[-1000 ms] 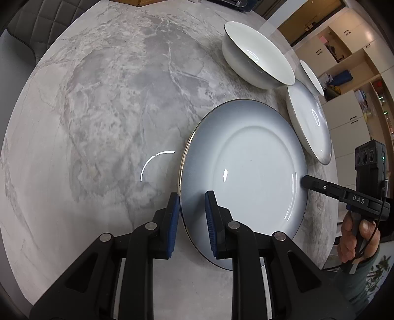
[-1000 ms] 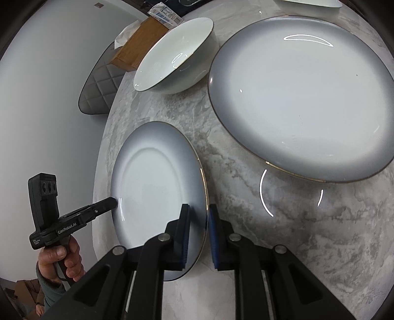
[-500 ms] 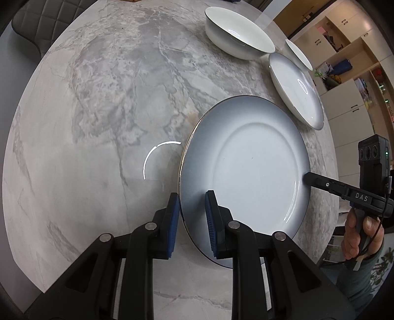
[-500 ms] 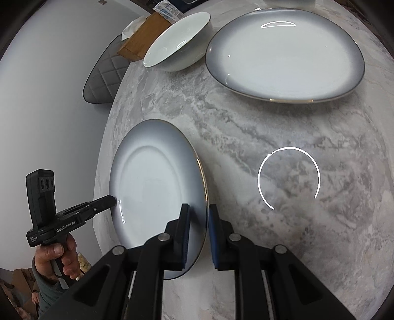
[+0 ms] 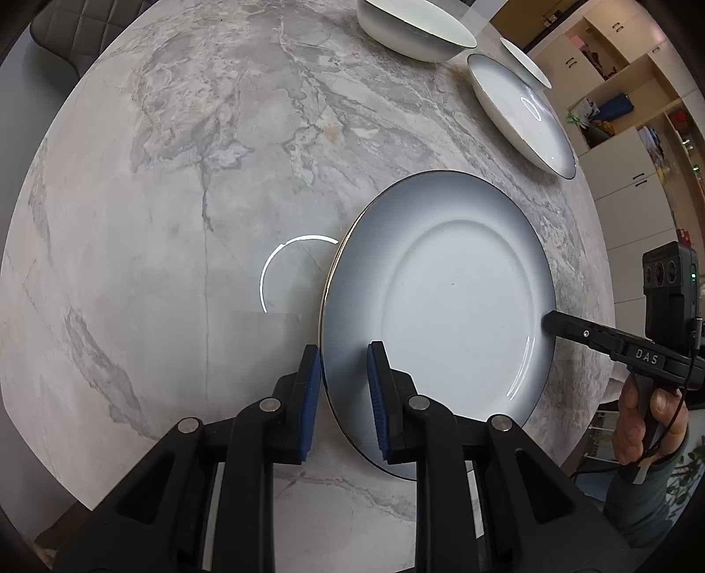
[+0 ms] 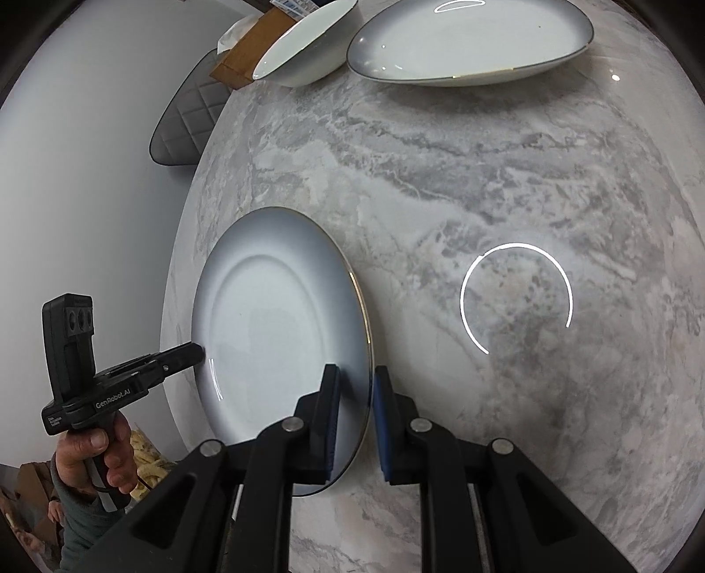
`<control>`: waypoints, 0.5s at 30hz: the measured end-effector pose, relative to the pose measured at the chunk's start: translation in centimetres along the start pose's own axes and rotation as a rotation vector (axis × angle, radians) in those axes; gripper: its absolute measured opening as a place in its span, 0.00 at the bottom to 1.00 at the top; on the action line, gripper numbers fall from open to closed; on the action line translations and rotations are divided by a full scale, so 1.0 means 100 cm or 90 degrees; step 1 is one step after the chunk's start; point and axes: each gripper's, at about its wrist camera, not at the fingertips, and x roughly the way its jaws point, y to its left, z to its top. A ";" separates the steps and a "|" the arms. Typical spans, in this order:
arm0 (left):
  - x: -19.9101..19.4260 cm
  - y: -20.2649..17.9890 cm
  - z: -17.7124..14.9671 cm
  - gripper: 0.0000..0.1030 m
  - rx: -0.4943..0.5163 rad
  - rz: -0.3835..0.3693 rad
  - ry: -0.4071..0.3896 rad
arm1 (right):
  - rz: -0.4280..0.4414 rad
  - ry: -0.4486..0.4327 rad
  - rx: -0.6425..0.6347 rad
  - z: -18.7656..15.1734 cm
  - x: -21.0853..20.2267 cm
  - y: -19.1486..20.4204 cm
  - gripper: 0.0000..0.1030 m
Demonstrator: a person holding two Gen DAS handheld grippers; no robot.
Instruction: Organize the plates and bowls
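A large plate [image 5: 440,308], white with a blue-grey rim and a gold edge, hangs just above the marble table [image 5: 176,220] between both grippers. My left gripper [image 5: 343,396] is shut on its left rim, blue pads on either side of the edge. My right gripper [image 6: 356,418] is shut on the opposite rim. Each wrist view shows the other gripper's tip at the far rim: the right gripper [image 5: 548,319] and the left gripper [image 6: 198,351], each in a person's hand. At the far side stand a white bowl [image 6: 304,48] and a second large plate [image 6: 467,44].
A smaller bowl [image 5: 526,66] sits behind the far plate [image 5: 520,114] and the white bowl [image 5: 414,31]. A grey quilted chair [image 6: 185,119] and a brown box [image 6: 246,57] lie beyond the table edge. Shelving [image 5: 617,110] fills the right background.
Both grippers have carried the plate level across the table, away from the bowl and the other plate, which now lie farther off. Both grips look unchanged.
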 end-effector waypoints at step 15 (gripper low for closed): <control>0.014 0.006 -0.018 0.19 -0.013 -0.006 -0.002 | -0.015 -0.001 0.001 -0.011 0.005 -0.005 0.17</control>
